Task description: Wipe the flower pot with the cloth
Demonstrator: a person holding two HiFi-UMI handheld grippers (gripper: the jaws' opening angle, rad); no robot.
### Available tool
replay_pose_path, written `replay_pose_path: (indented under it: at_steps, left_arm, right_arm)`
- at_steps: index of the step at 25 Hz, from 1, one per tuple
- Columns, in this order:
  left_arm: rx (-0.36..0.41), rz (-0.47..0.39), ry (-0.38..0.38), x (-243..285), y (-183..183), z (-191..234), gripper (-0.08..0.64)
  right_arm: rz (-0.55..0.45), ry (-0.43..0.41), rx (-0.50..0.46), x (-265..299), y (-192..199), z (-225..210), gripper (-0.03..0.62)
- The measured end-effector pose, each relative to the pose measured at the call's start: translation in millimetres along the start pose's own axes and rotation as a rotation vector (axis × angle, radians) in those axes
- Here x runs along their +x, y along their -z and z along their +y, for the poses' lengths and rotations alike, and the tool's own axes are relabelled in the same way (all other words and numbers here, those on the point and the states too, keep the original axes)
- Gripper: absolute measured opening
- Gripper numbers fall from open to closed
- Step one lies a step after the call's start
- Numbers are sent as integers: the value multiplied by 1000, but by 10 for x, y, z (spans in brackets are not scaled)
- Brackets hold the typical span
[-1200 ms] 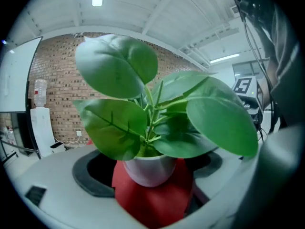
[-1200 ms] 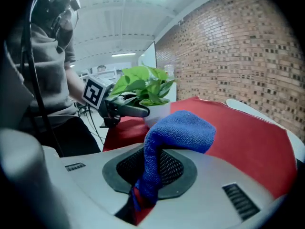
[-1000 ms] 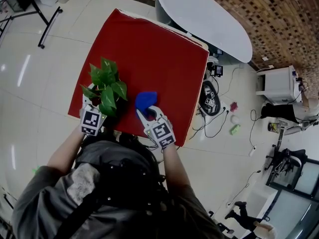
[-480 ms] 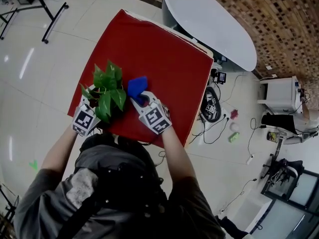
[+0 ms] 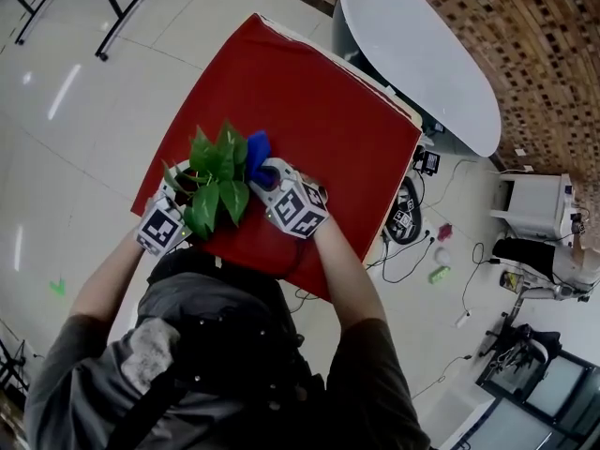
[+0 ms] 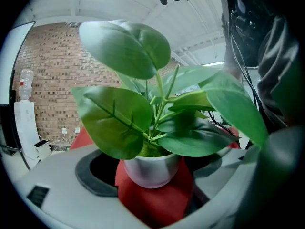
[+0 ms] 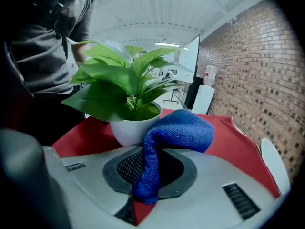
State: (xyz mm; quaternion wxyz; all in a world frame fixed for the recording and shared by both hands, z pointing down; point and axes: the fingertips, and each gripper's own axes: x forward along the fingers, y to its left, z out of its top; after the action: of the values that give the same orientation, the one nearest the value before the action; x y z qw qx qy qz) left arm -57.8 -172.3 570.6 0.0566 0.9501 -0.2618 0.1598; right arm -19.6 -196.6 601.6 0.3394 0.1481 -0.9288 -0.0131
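Observation:
A white flower pot (image 6: 151, 170) with a green leafy plant (image 5: 216, 172) stands near the front edge of the red table (image 5: 309, 101). My left gripper (image 6: 152, 190) is open, its jaws on either side of the pot with gaps showing. In the head view its marker cube (image 5: 161, 228) sits left of the leaves. My right gripper (image 7: 145, 175) is shut on a blue cloth (image 7: 178, 130), which drapes forward and rests against the pot's (image 7: 128, 128) side. The head view shows the cloth (image 5: 256, 148) at the plant's right, just beyond the right gripper (image 5: 270, 178). Leaves hide the pot there.
A white oval table (image 5: 422, 59) stands past the red table's far corner. Cables and small items (image 5: 412, 218) lie on the floor at the right, near a white cabinet (image 5: 534, 204). Black stand legs (image 5: 112, 7) are at the top left.
My right gripper has carried the blue cloth leftward, from open tabletop to against the plant's pot. The left gripper has stayed at the pot.

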Motion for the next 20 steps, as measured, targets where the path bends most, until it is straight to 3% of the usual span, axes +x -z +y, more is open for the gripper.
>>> replay_pose_path:
  at_steps: [5,20]
  left_arm:
    - [2,-1,-8,2,44,-5,451]
    - [-63,-11,-20,-60,35,-12,454]
  right_arm:
    - [-13,3,47,-35,-28,62,78]
    - [-96,77,346,-149,-92,803,78]
